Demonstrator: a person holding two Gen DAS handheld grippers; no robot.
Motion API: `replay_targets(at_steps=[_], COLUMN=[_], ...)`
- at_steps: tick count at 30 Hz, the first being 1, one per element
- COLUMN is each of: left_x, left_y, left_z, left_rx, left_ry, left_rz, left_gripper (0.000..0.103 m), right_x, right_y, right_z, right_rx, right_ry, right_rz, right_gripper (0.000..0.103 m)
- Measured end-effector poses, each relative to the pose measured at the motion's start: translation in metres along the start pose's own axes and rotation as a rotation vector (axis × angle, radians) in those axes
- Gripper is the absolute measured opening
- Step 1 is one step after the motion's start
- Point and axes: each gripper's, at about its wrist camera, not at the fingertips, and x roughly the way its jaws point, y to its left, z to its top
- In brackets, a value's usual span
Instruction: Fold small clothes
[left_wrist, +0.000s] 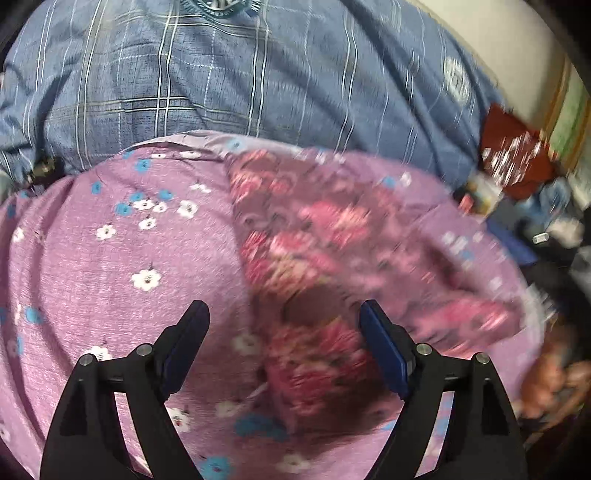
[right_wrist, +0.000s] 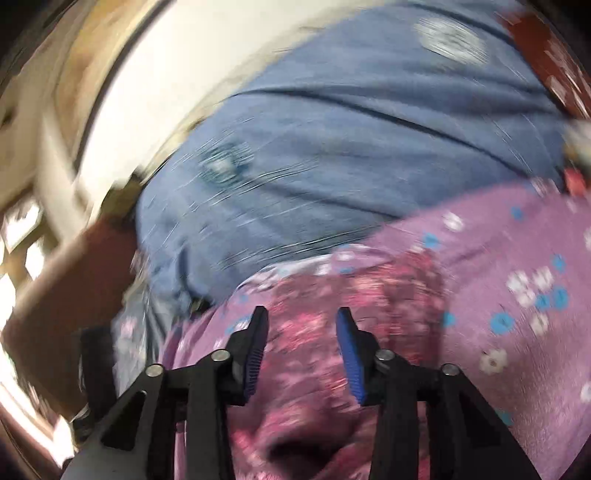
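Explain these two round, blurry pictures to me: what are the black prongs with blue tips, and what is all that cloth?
The prongs are two hand-held grippers; a person carries one in each hand. Each has a wide-angle camera looking along its two fingers, so one picture comes from the left gripper, the other from the right gripper. The blue strips are their gripping pads. Both views look down on a lilac cloth with small flowers, with a darker pink floral garment lying on it, and a blue checked sheet behind. Both grippers are open above the pink garment, holding nothing. The blur comes from movement.
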Motion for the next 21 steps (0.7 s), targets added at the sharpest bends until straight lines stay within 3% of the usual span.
replay_targets(at_steps=[2,4,7,9,12,14,16,18,21], left_x=[0.010,0.013,0.013,0.018,0.017,0.010,0.006,0.007,0.029], left_y=[-0.002,-0.002,0.001,0.002,0.007,0.011,0.012,0.012,0.007], left_z=[-0.009,-0.013,-0.013,-0.014,-0.010,-0.005,0.000,0.003,0.000], left_rx=[0.037,0.048,0.089,0.111,0.083,0.064,0.064,0.070,0.119], left_ry=[0.020,0.044,0.058,0.078,0.078,0.040,0.006,0.002,0.099], left_rz=[0.027,0.024,-0.003,-0.011,-0.049,-0.074,-0.087,-0.094,-0.066], left_gripper=[0.084,0.084,0.084,0.084,0.084,0.084,0.084,0.084,0.085], right_x=[0.013,0.030,0.042,0.037,0.023,0.020,0.030,0.050,0.088], right_y=[0.010,0.005,-0.012,-0.025,-0.021,-0.015,-0.009,-0.003,-0.008], right_z=[-0.016,-0.038,-0.063,-0.060,-0.042,-0.025,-0.009,0.005,0.009], right_rx=[-0.098,-0.191,-0.309,-0.233,-0.189,-0.161,-0.135,-0.113,-0.082], right_ry=[0.114,0.241,0.326,0.325,0.223,0.136,0.108,0.144,0.276], right_rz=[-0.104,-0.268,-0.523,-0.490,-0.419,-0.380,-0.331,-0.307,-0.269], right_gripper=[0.020,0.016,0.010,0.007,0.009,0.015,0.015,0.015,0.014])
